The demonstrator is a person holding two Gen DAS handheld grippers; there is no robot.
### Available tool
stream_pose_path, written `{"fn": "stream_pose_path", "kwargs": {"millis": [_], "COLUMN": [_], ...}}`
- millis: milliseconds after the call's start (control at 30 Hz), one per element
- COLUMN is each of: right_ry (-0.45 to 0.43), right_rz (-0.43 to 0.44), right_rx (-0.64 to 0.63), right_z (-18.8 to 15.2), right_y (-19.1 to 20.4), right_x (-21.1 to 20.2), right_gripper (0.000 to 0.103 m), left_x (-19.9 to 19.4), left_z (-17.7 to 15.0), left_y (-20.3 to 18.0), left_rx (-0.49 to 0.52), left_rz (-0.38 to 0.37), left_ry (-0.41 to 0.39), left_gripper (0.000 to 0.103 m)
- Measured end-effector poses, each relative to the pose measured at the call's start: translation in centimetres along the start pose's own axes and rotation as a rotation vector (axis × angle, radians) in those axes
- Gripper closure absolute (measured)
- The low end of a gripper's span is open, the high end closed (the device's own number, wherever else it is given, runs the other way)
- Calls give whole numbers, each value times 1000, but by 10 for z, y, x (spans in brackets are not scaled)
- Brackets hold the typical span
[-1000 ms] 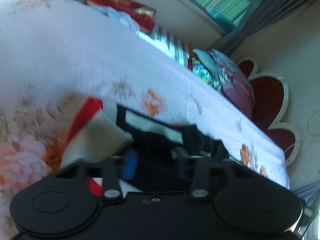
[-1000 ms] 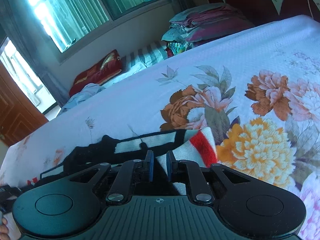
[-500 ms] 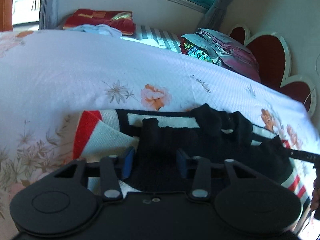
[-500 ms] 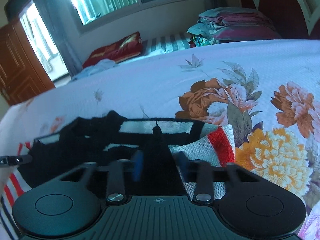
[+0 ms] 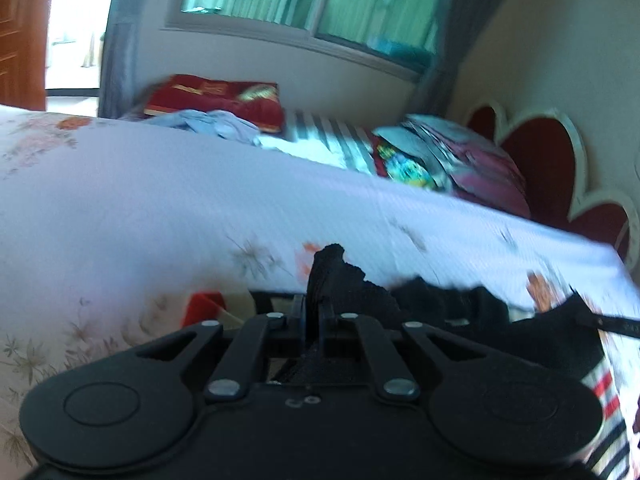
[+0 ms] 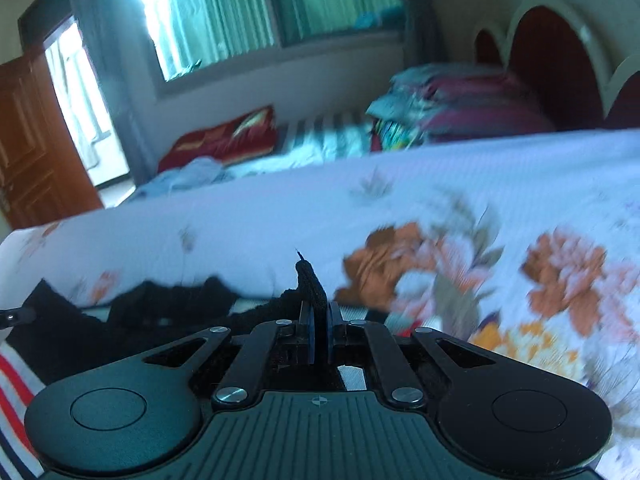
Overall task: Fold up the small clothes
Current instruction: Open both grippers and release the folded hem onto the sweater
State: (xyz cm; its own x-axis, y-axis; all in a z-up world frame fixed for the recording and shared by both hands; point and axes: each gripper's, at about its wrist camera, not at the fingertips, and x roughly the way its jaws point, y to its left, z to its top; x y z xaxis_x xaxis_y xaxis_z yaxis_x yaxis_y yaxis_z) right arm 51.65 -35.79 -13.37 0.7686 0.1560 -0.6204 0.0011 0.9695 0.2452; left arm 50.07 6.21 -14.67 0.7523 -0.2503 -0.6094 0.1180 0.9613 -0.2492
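Garment (image 5: 440, 312), one: black knit with white panels and red stripes, lying on the bedspread (image 5: 160, 208) at its near edge. Lower part hidden behind both gripper bodies; full outline not readable, both views motion-blurred.

Left gripper (image 5: 313, 320), one: jaws pinched together on a raised fold of the black knit, which stands up between the fingers. Right gripper (image 6: 319, 332), one: blue pads closed on a second upright black fold (image 6: 310, 284), a loose thread at its tip. A thin black bar at the frame edge of each view is cut off; identity unclear.

Bedspread, one: white with orange and pink flowers, filling the middle ground.

Beyond the bed: red cushion (image 5: 216, 98), one; pale blue crumpled cloth (image 5: 216, 126), one heap; striped bedding (image 5: 320, 140); folded pile (image 5: 452, 160), item count unreadable. Headboard (image 5: 552, 176), red scalloped, partly cut off. Window (image 5: 312, 4) with green curtains; wooden door (image 6: 24, 140) at the edge.
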Motion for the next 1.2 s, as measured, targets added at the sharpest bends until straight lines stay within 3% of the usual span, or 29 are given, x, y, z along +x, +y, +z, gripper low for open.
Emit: {"fn": "stream_pose_path", "kwargs": {"millis": [167, 333, 400, 467, 500, 533, 600, 733, 933, 1067, 1200], "right_ry": [77, 95, 105, 90, 71, 53, 16, 26, 91, 107, 108], "right_rz": [-51, -74, -51, -49, -49, -55, -42, 34, 141, 138, 75], "right_rx": [25, 26, 17, 21, 24, 25, 15, -23, -119, -201, -220], "right_z": [-6, -13, -10, -7, -6, -5, -2, -7, -40, -62, -73], "right_y": [-8, -12, -10, -8, -7, -5, 0, 25, 79, 100, 83], "right_x": [28, 37, 33, 24, 18, 12, 0, -13, -8, -9, -11], "right_gripper": [98, 98, 97, 93, 84, 65, 56, 56, 56, 56, 56], "left_x": [20, 23, 21, 17, 14, 10, -2, -26, -26, -18, -21], "left_z": [-12, -19, -16, -15, -14, -14, -13, -19, -43, -60, -72], "left_y": [5, 1, 1, 2, 5, 6, 6, -11, -65, -72, -47], "left_rx": [6, 46, 51, 22, 7, -1, -4, 58, 177, 213, 207], "left_rz": [64, 98, 105, 115, 120, 121, 126, 57, -82, -54, -20], "left_ry": [55, 66, 72, 67, 58, 45, 20, -9, 59, 99, 109], "left_gripper": [99, 95, 82, 62, 57, 52, 52, 52, 52, 52, 52]}}
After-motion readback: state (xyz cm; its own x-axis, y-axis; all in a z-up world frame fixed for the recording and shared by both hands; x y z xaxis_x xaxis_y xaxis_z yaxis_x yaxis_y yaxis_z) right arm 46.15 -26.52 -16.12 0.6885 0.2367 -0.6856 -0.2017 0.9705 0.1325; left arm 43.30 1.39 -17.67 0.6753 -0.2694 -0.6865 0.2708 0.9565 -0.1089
